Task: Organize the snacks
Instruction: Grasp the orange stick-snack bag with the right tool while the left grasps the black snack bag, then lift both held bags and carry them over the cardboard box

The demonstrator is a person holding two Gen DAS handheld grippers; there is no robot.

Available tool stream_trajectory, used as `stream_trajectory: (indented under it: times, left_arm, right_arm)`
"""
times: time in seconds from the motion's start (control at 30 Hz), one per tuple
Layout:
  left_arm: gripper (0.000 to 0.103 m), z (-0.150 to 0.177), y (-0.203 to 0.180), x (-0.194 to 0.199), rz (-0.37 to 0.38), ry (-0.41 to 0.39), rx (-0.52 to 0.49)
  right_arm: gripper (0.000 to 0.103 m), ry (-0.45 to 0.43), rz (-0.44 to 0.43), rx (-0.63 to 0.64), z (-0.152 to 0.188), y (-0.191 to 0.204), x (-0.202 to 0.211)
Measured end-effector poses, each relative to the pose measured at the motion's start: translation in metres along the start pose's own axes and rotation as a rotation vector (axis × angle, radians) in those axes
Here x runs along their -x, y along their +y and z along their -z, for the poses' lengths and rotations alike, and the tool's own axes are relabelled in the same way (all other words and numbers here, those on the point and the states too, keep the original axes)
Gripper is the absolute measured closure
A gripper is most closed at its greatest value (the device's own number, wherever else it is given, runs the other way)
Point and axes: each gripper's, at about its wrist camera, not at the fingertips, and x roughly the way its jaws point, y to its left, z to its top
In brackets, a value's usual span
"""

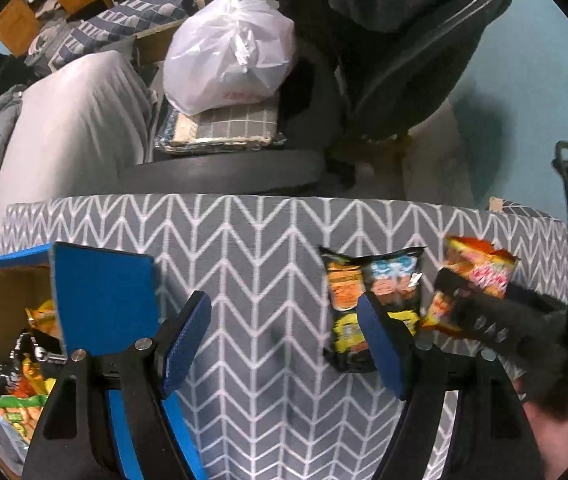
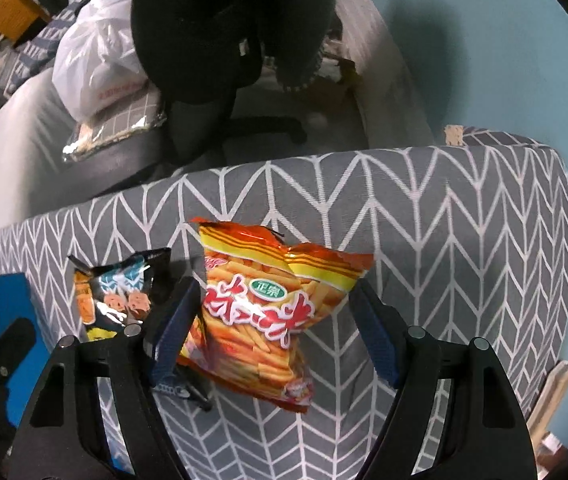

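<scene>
We have our right claw spread around the orange fries bag lying near the right edge of the grey chevron ottoman, jaws not yet pinching it, with a black snack bag just beside it. Our left claw hangs spread and empty over bare fabric. We judge the pick is in hand: squeeze, then carry to the blue box at the left edge, already holding several packets.
</scene>
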Motion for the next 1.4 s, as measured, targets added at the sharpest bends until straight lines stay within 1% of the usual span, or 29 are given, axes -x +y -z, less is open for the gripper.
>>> stream_trajectory:
  times: [0.07,0.1,0.13,0.27,0.33,0.47,0.57,0.63,0.73,0.83,0.93,1.0,1.03,1.07,1.1,1.13,1.2,1.3,1.4]
  left_arm:
    - [0.022,-0.002,-0.007,-0.002,0.010,0.004,-0.004]
    - [0.022,-0.003,-0.010,-0.002,0.012,0.005,-0.006]
    - [0.022,-0.004,-0.015,-0.004,0.019,0.009,-0.007]
    - [0.022,-0.005,-0.027,-0.011,0.042,0.034,-0.015]
    - [0.022,-0.005,-0.034,-0.017,0.047,0.051,-0.021]
    - [0.022,-0.004,-0.042,-0.025,0.060,0.086,-0.021]
    - [0.015,-0.003,-0.050,-0.031,0.063,0.100,-0.018]
    - [0.015,-0.003,-0.054,-0.036,0.064,0.111,-0.016]
    - [0.015,-0.004,-0.061,-0.046,0.066,0.142,-0.017]
    - [0.015,-0.003,-0.065,-0.056,0.051,0.164,-0.022]
    - [0.015,-0.001,-0.067,-0.066,0.054,0.189,-0.012]
    - [0.015,0.002,-0.066,-0.067,0.064,0.188,-0.006]
    - [0.016,0.004,-0.066,-0.068,0.062,0.183,-0.006]
    - [0.021,0.005,-0.065,-0.069,0.058,0.181,-0.010]
    - [0.035,0.008,-0.065,-0.069,0.054,0.181,-0.017]
    - [0.037,0.010,-0.065,-0.071,0.041,0.184,-0.030]
    - [0.042,0.013,-0.064,-0.068,0.045,0.168,-0.054]
    - [0.042,0.018,-0.061,-0.061,0.037,0.145,-0.078]
    - [0.042,0.023,-0.053,-0.051,0.029,0.123,-0.073]
  right_arm:
    - [0.055,-0.001,-0.011,0.022,0.003,0.001,-0.002]
    - [0.055,0.000,-0.016,0.032,0.004,0.001,-0.002]
    - [0.057,-0.006,-0.019,0.039,0.006,0.000,0.000]
    - [0.058,-0.023,-0.031,0.067,0.017,-0.010,0.006]
    - [0.058,-0.034,-0.031,0.070,0.026,-0.021,0.011]
    - [0.058,-0.035,-0.051,0.027,0.041,-0.044,0.018]
    - [0.058,-0.027,-0.059,-0.003,0.054,-0.059,0.021]
    - [0.058,-0.021,-0.066,-0.022,0.061,-0.067,0.022]
    - [0.058,-0.015,-0.077,-0.041,0.068,-0.074,0.023]
    - [0.058,-0.010,-0.087,-0.054,0.075,-0.082,0.026]
    - [0.058,-0.011,-0.090,-0.040,0.080,-0.085,0.030]
    - [0.058,-0.014,-0.090,-0.027,0.083,-0.087,0.032]
    - [0.058,-0.016,-0.092,-0.021,0.084,-0.088,0.033]
    - [0.058,-0.018,-0.092,-0.017,0.087,-0.087,0.035]
    - [0.058,-0.020,-0.094,-0.012,0.087,-0.087,0.036]
    - [0.058,-0.023,-0.095,-0.004,0.088,-0.086,0.037]
    - [0.058,-0.029,-0.093,0.007,0.087,-0.084,0.038]
    - [0.058,-0.040,-0.092,0.026,0.093,-0.081,0.044]
    - [0.058,-0.057,-0.084,0.062,0.095,-0.073,0.051]
